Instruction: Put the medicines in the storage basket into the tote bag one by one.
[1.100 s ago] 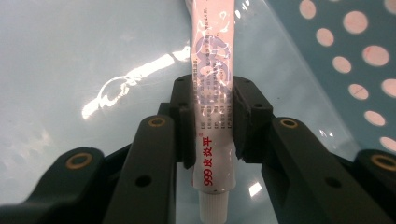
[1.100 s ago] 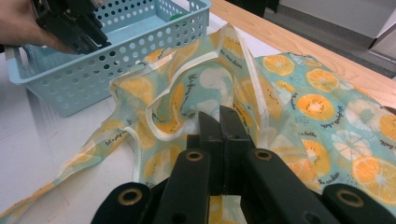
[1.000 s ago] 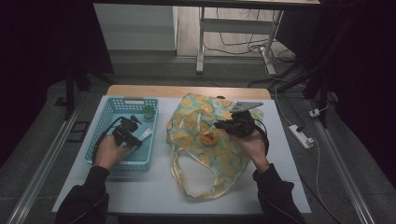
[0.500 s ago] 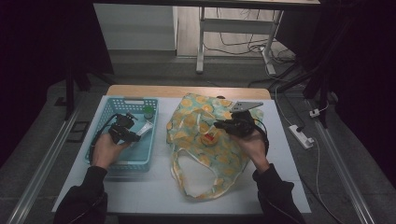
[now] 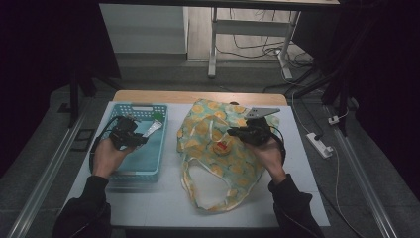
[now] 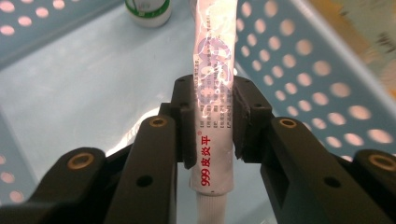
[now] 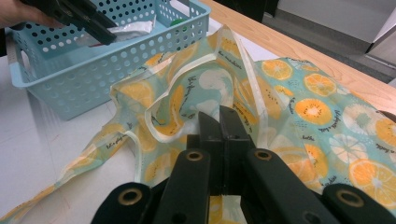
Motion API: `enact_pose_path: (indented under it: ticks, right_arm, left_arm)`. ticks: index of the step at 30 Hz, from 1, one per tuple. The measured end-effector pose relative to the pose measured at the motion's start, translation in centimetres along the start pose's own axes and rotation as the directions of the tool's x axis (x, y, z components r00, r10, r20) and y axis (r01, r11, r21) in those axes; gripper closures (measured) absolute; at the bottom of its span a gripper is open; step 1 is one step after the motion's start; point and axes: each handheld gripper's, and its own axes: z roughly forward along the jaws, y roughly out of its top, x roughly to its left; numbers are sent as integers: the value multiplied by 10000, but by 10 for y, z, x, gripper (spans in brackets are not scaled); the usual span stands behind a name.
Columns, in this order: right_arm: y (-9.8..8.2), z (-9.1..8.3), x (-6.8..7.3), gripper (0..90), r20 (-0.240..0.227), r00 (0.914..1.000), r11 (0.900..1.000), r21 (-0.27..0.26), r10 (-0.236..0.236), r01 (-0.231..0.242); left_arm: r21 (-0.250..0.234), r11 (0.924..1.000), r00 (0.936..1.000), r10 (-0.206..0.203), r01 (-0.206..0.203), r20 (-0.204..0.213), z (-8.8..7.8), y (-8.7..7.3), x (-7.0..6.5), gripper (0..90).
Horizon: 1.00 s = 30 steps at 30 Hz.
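Note:
A white tube of ointment with red print point(image 6: 212, 70) is pinched crosswise between the pads of my left gripper point(image 6: 212, 93), cap end toward the camera. In the high view my left gripper point(image 5: 140, 138) holds the tube point(image 5: 151, 130) above the floor of the light blue perforated basket point(image 5: 148, 171). My right gripper point(image 5: 233, 133) is shut on an edge of the orange-print fabric bag point(image 5: 208, 124), holding that edge up like a tent. Seen in the right gripper view, the jaws of the right gripper point(image 7: 220, 116) meet on the bag point(image 7: 317, 112).
A small white bottle with a green band point(image 6: 148, 9) stands in the basket's far corner point(image 5: 157, 117). A small red-and-white thing point(image 5: 224, 146) lies at the bag's mouth. The bag's handles trail toward the near table edge point(image 5: 208, 198). A power strip point(image 5: 319, 145) lies on the floor at right.
My left gripper has risen a little with the tube in it, drifting toward the basket's far end. The right gripper and the bag edge have stayed put.

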Motion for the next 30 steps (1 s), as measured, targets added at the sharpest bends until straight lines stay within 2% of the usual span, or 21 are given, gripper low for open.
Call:
enact_pose_path:
  ticks: [5,14,24,30]
  right_arm:
    - [0,-1,0,900,38,10000,10000,-35,-16,16]
    - [1,-2,0,900,48,10000,10000,-83,5,-5]
    - [1,-3,0,900,82,10000,9999,-120,23,-22]
    - [1,-2,0,900,83,10000,9999,-109,19,-18]
  left_arm:
    - [-353,9994,9989,-44,60,475,-11,1,-8,725]
    - [-731,9954,9941,683,-622,839,-21,7,-37,726]
    - [-979,9882,9807,1311,-1177,1450,-21,9,-70,725]
    - [-1070,9823,9688,1713,-1539,1791,-23,8,-87,726]
